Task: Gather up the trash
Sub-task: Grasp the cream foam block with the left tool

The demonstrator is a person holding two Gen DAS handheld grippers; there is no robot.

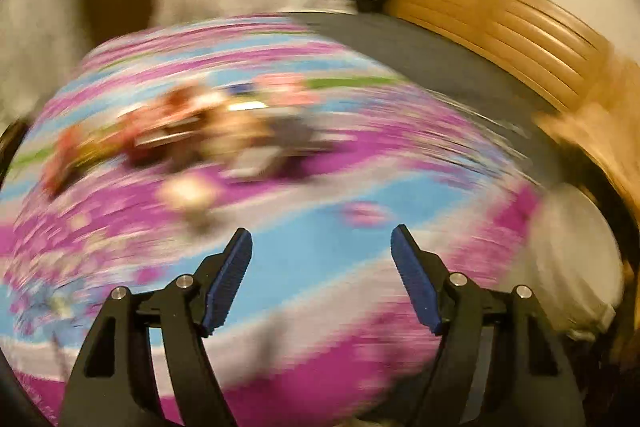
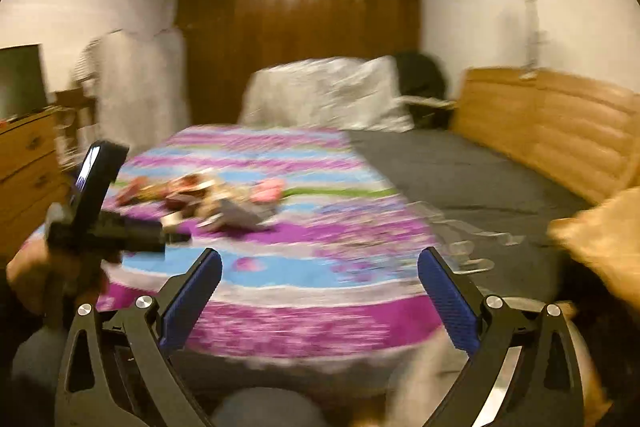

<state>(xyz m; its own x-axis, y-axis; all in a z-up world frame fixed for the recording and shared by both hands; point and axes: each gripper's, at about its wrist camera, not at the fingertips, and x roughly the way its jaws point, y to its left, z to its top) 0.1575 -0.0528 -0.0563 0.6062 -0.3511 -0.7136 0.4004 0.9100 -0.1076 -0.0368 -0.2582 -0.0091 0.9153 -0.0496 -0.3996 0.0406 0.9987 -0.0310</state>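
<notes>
A heap of crumpled wrappers and packets (image 1: 192,131), red, brown, pink and grey, lies on a purple, blue and white bedspread (image 1: 320,267); the view is blurred. My left gripper (image 1: 322,239) is open and empty above the bedspread, short of the heap. In the right wrist view the same heap (image 2: 208,195) lies mid-bed on the bedspread (image 2: 300,267). My right gripper (image 2: 320,259) is open and empty, near the foot of the bed. The left gripper (image 2: 176,238) shows at the left, held in a hand, with a phone mounted on it.
A white covered bundle (image 2: 324,95) and a dark bag (image 2: 424,75) sit at the bed's far end. A wooden bed frame (image 2: 552,119) runs along the right wall. A brown wardrobe (image 2: 320,23) stands behind. A wooden dresser (image 2: 28,163) is at left. An orange cushion (image 2: 600,239) lies at right.
</notes>
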